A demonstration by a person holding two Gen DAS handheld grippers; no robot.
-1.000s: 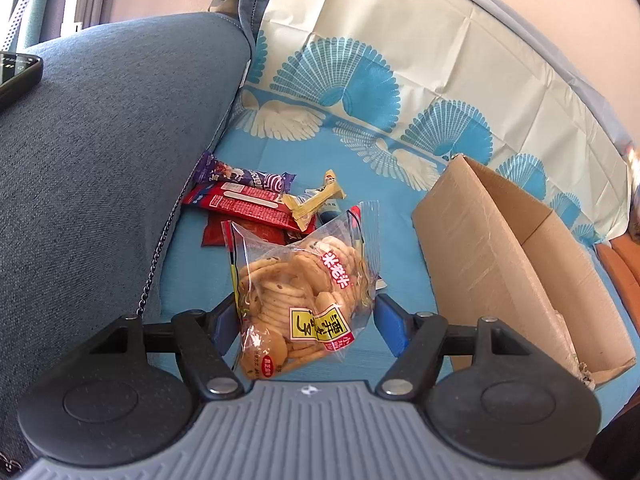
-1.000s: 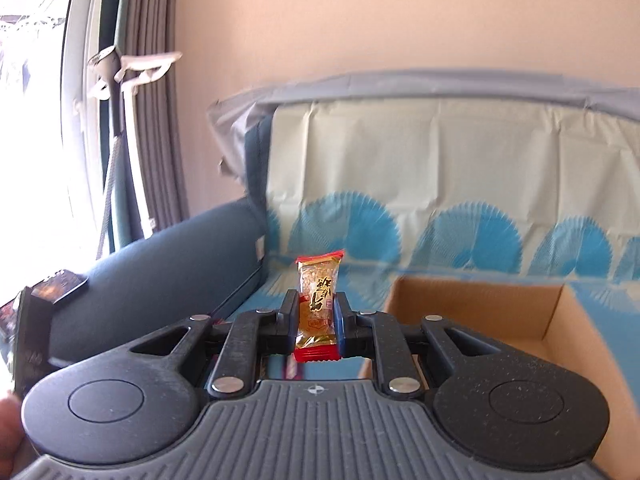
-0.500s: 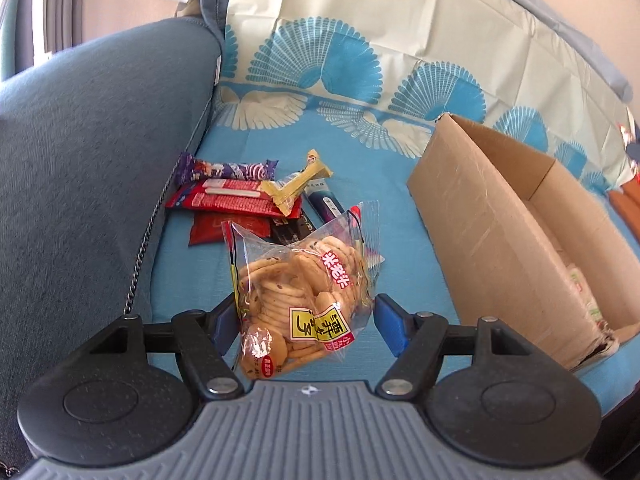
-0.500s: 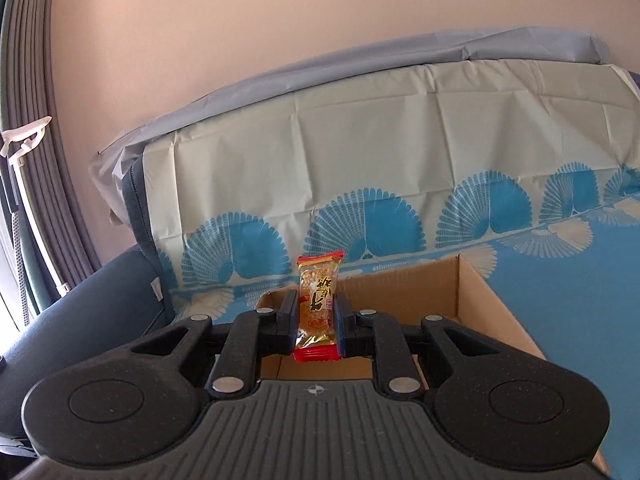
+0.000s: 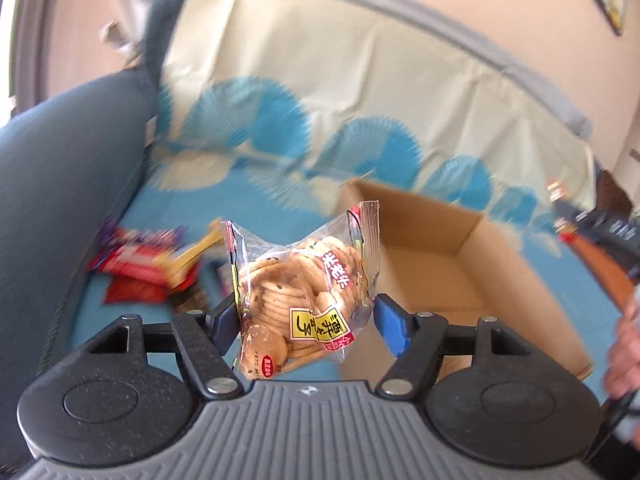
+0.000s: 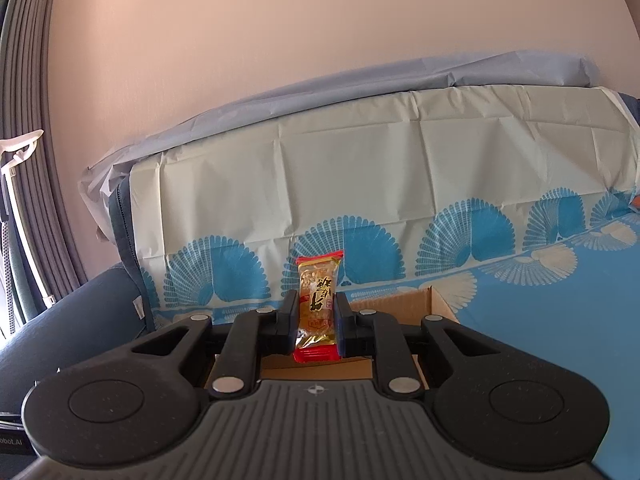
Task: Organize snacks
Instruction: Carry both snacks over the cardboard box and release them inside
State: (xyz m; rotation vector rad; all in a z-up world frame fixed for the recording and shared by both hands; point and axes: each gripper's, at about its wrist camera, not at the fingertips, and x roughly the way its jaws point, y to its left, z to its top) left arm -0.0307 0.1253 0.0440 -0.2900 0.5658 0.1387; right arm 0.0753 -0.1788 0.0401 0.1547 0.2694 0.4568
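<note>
My left gripper (image 5: 306,316) is shut on a clear bag of round crackers (image 5: 304,292) and holds it up above the sofa seat, just left of the open cardboard box (image 5: 460,276). My right gripper (image 6: 317,318) is shut on a small gold snack bar with red ends (image 6: 317,306), held upright above the same box (image 6: 400,304), most of which my gripper body hides. The other gripper and a hand show at the right edge of the left wrist view (image 5: 616,236).
A pile of red, purple and gold snack packets (image 5: 148,264) lies on the blue patterned sofa cover (image 5: 256,216) left of the box. The dark blue armrest (image 5: 60,184) rises at the left. The sofa back (image 6: 360,184) stands behind.
My left gripper has lifted and swung right toward the box with the cracker bag; its view is blurred. My right gripper has shifted over the box with the bar still held.
</note>
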